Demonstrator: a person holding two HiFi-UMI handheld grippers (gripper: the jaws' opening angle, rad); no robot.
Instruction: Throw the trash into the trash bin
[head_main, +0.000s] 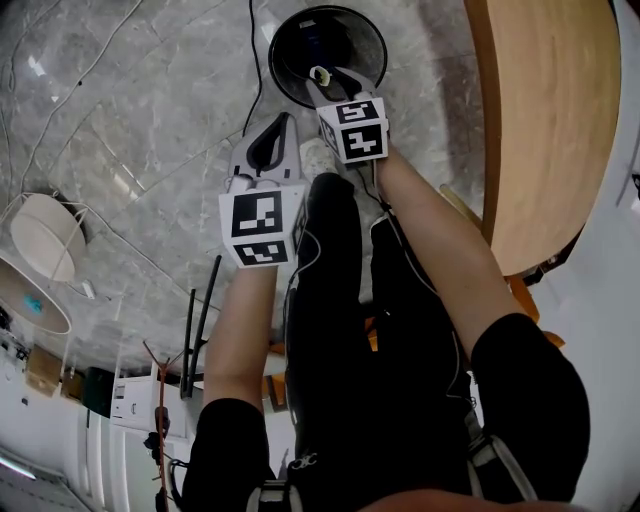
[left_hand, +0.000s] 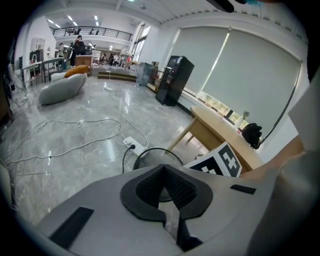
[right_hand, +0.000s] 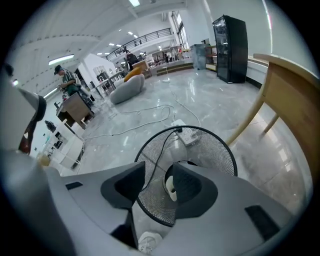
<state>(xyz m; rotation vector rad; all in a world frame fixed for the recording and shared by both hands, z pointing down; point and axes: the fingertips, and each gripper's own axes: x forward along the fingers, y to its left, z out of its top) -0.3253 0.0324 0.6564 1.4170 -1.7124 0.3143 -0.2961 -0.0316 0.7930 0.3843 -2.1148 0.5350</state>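
A black wire-mesh trash bin (head_main: 328, 50) stands on the marble floor straight ahead of my feet. My right gripper (head_main: 322, 80) hangs over its near rim and points down into it. In the right gripper view the bin (right_hand: 200, 150) fills the gap, and the right gripper (right_hand: 159, 174) is open. A small white roll-like scrap of trash (right_hand: 171, 188) lies against the right-hand pad only; in the head view the scrap (head_main: 320, 74) shows at the tips. My left gripper (head_main: 287, 122) sits lower left of the bin, shut and empty; its tips (left_hand: 162, 168) meet.
A wooden table (head_main: 550, 120) stands to the right of the bin. A power strip (right_hand: 186, 134) and cables (left_hand: 85, 145) lie behind it, and one black cable (head_main: 255, 60) passes the bin's left side. My white shoe (head_main: 315, 155) is just short of the bin.
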